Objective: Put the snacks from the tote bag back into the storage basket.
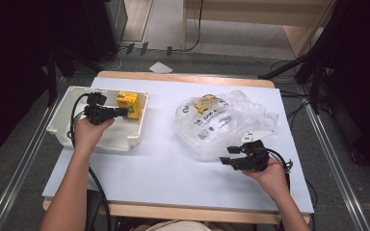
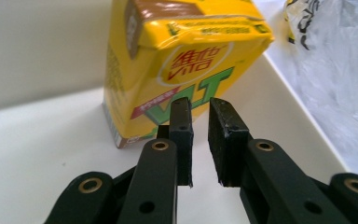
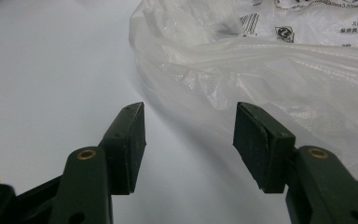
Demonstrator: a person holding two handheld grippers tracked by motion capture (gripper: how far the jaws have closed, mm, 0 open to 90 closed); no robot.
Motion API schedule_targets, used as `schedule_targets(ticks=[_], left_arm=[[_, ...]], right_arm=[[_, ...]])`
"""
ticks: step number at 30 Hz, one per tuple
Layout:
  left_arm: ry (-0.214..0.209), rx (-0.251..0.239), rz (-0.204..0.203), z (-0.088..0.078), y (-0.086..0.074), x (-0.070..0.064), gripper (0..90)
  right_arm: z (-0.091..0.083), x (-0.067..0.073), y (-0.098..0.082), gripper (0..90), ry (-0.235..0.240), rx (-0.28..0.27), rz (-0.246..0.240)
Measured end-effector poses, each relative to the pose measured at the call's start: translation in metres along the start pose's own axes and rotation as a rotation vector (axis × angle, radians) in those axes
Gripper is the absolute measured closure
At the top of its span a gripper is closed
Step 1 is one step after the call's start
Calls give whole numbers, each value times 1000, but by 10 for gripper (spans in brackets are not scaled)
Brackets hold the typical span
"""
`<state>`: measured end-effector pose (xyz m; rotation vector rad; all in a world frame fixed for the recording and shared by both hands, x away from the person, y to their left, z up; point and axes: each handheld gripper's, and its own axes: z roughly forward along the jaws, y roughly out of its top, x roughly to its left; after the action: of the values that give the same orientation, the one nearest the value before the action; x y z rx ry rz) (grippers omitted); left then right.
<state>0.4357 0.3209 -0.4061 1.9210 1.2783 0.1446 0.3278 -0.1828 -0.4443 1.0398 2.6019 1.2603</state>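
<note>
The left tongs [image 1: 125, 112] sit inside the white bin [image 1: 60, 118] with their jaws parted by a narrow gap and nothing between them; the yellow drink carton [image 2: 177, 70] stands upright on the bin floor just past their tips, released, its printed face turned toward them; whether the tips touch it I cannot tell; the bin's rim runs off to the right of the tongs in the left gripper view, and the clear plastic bag [image 2: 340, 70] lies beyond it on the tabletop [image 1: 159, 159]. The right tongs [image 3: 189, 133] hover low over the tabletop with their jaws standing wide and empty; the crumpled bag spreads just ahead of them and to their right, its near edge close to the right jaw; a second yellow carton [image 1: 203, 103] shows through the bag's far side, well away from these tongs.
</note>
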Motion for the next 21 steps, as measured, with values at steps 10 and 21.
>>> schedule_targets(ticks=[10,21], left_arm=[[-45,2,37,-7,6,-19,646],[-72,-6,55,-11,11,-34,501]], right_arm=[[1,0,1,449,5,3,-4],[2,0,3,449,10,5,-10]])
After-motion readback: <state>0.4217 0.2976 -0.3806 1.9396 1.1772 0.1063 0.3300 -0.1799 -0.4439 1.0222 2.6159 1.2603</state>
